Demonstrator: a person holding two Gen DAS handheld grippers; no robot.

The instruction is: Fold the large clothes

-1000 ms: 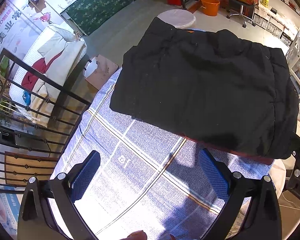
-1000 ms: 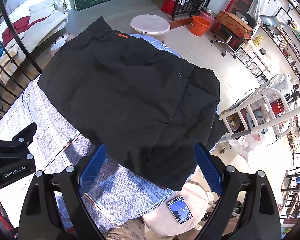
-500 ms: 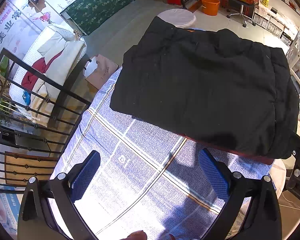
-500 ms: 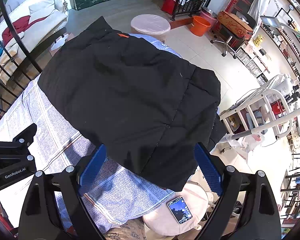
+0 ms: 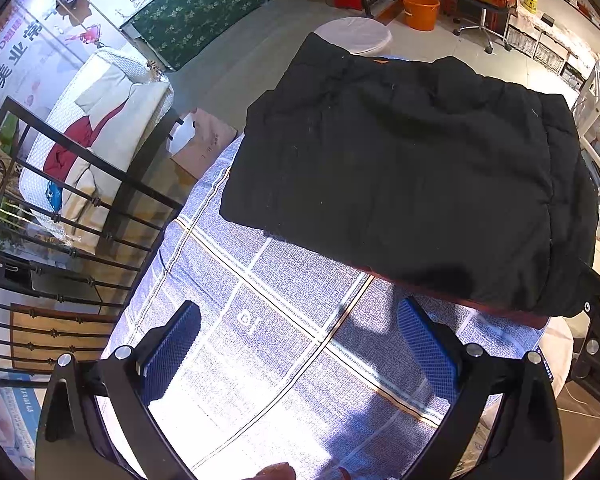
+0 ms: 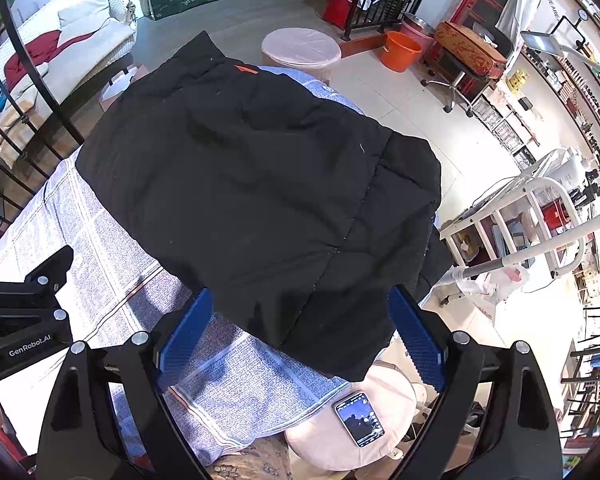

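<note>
A black padded jacket (image 5: 404, 184) lies folded into a thick rectangle on the table's blue checked cloth (image 5: 260, 344); a red lining shows along its near edge. In the right wrist view the same jacket (image 6: 268, 200) carries a small orange tag near its far end, and its right side hangs over the table edge. My left gripper (image 5: 300, 344) hovers open over bare cloth, short of the jacket's near edge. My right gripper (image 6: 300, 336) stands open above the jacket's near right corner, nothing between its blue pads. The left gripper's body (image 6: 24, 316) shows at the left of that view.
A phone (image 6: 359, 418) lies on a pale round stool (image 6: 340, 432) by the table's near corner. Another round stool (image 6: 301, 49) stands beyond the table. Black iron railing (image 5: 80, 216) runs along the left; a white rack (image 6: 540, 216) is on the right.
</note>
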